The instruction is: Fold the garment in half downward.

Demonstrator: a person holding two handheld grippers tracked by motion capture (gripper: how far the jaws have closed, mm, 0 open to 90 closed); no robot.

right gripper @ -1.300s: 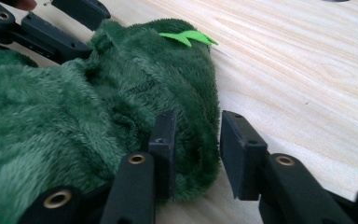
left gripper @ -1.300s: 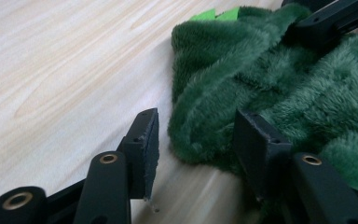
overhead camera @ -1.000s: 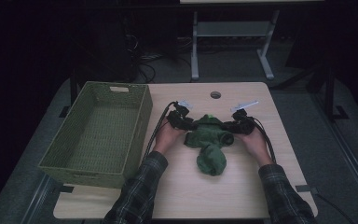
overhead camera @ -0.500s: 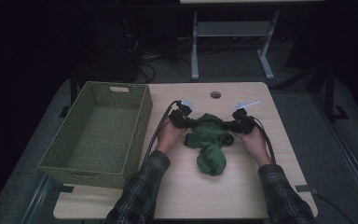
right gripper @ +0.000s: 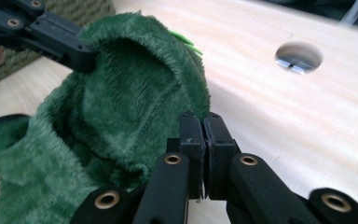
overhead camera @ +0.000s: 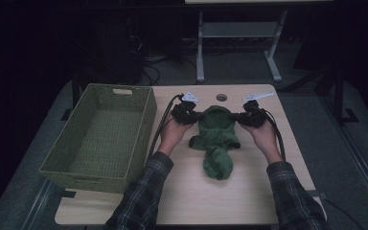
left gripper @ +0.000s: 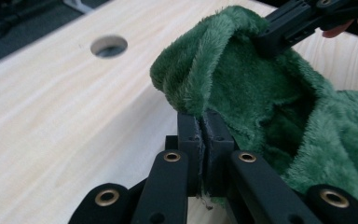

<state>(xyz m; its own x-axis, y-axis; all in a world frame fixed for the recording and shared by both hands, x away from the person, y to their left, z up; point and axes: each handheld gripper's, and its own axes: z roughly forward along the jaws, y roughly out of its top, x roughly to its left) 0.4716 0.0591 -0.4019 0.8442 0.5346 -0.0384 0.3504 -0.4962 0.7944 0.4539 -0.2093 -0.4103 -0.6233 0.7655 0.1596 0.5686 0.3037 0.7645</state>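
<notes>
A fluffy green fleece garment (overhead camera: 216, 139) lies on the wooden table (overhead camera: 249, 191), its far edge lifted and stretched between both grippers. My left gripper (overhead camera: 194, 116) is shut on the garment's left edge; in the left gripper view the jaws (left gripper: 205, 128) pinch the green fleece (left gripper: 261, 98). My right gripper (overhead camera: 239, 117) is shut on the right edge, and in the right gripper view its jaws (right gripper: 204, 130) clamp the fleece (right gripper: 121, 107). Both grippers' jaws have just been closing onto the fabric. The garment's near part still rests bunched on the table.
A green woven basket (overhead camera: 105, 136) stands at the table's left side. A round cable hole (overhead camera: 221, 97) sits in the tabletop just beyond the garment. A metal stand (overhead camera: 239, 38) is on the floor behind the table.
Both grippers closed on the garment's far edge and rose, lifting and spreading that edge off the table.
</notes>
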